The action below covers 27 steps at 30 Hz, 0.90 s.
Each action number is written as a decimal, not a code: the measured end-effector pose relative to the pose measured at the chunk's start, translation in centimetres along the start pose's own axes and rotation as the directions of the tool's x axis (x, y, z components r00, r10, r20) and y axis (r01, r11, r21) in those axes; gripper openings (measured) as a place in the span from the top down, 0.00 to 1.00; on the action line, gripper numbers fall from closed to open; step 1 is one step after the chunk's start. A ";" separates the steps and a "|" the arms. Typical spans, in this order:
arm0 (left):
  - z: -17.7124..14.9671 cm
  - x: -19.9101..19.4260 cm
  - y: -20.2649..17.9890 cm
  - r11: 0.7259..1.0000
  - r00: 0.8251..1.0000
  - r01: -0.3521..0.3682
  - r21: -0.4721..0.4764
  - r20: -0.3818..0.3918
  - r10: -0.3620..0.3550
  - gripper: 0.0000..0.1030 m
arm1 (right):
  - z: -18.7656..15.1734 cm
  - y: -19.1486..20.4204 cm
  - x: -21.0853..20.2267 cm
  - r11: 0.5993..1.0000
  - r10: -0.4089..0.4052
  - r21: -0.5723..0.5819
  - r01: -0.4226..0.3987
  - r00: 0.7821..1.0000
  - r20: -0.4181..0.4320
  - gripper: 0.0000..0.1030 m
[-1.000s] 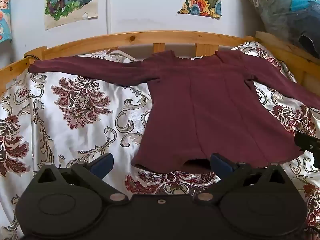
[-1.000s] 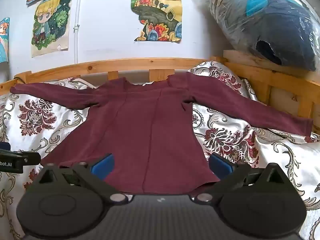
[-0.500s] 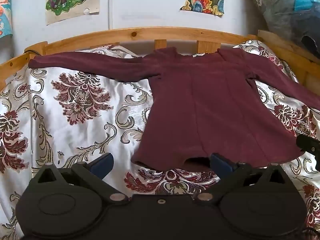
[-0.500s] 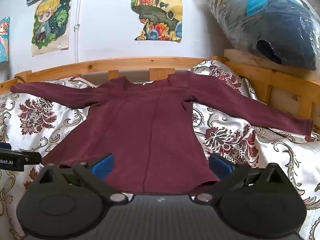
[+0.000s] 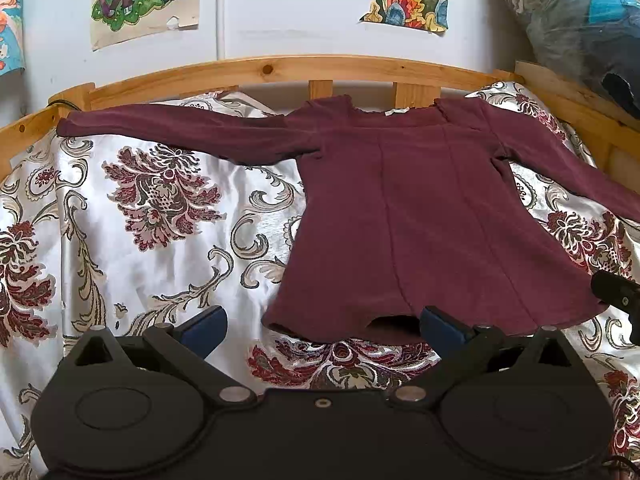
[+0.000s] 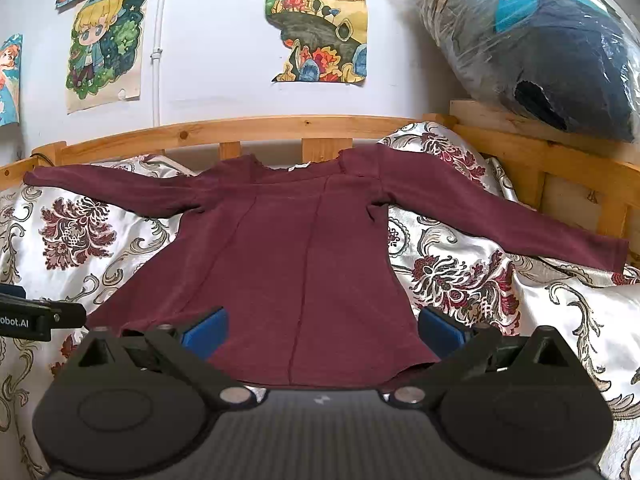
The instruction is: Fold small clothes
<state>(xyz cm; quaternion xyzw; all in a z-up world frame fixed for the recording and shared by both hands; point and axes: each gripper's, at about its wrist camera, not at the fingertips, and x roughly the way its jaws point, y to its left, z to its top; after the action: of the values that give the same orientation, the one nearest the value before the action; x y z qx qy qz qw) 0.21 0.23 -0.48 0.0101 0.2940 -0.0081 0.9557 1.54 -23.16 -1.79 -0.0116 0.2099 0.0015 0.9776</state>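
Observation:
A small maroon long-sleeved top (image 5: pixel 420 216) lies flat on the bed, sleeves spread left and right, neckline toward the wooden headboard. It also shows in the right wrist view (image 6: pixel 288 264). My left gripper (image 5: pixel 322 326) is open and empty, just short of the hem's left part. My right gripper (image 6: pixel 320 326) is open and empty, hovering over the hem's right part. The right gripper's edge shows in the left wrist view (image 5: pixel 618 296), and the left gripper's edge in the right wrist view (image 6: pixel 36 316).
A white satin bedspread with a red floral pattern (image 5: pixel 160 200) covers the bed. A wooden bed rail (image 5: pixel 280 70) runs along the back and right side (image 6: pixel 560 160). A plastic-wrapped dark bundle (image 6: pixel 540 48) sits at the upper right. Posters hang on the wall.
The left gripper's view has tilted down slightly, so the top sits a little higher in frame. The right gripper has barely moved. Both stay open.

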 end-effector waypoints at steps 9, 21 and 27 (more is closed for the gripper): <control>0.0 0.0 0.0 1.000 1.000 0.001 0.000 0.000 -0.001 0.01 | 0.0 -0.1 0.0 1.000 0.001 0.001 -0.001 1.000 0.001 0.00; 0.1 0.0 0.0 1.000 1.000 0.002 -0.002 -0.001 -0.002 0.01 | 0.0 -0.1 0.1 1.000 0.001 0.002 -0.001 1.000 0.001 0.00; 0.1 0.0 0.1 1.000 1.000 0.002 -0.002 -0.003 -0.002 0.01 | -0.1 -0.1 0.1 1.000 0.001 0.002 -0.001 1.000 0.001 0.00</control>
<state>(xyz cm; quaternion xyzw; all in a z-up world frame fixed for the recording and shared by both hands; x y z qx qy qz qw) 0.27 0.29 -0.41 0.0087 0.2953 -0.0086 0.9553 1.57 -23.25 -1.86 -0.0105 0.2096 0.0016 0.9777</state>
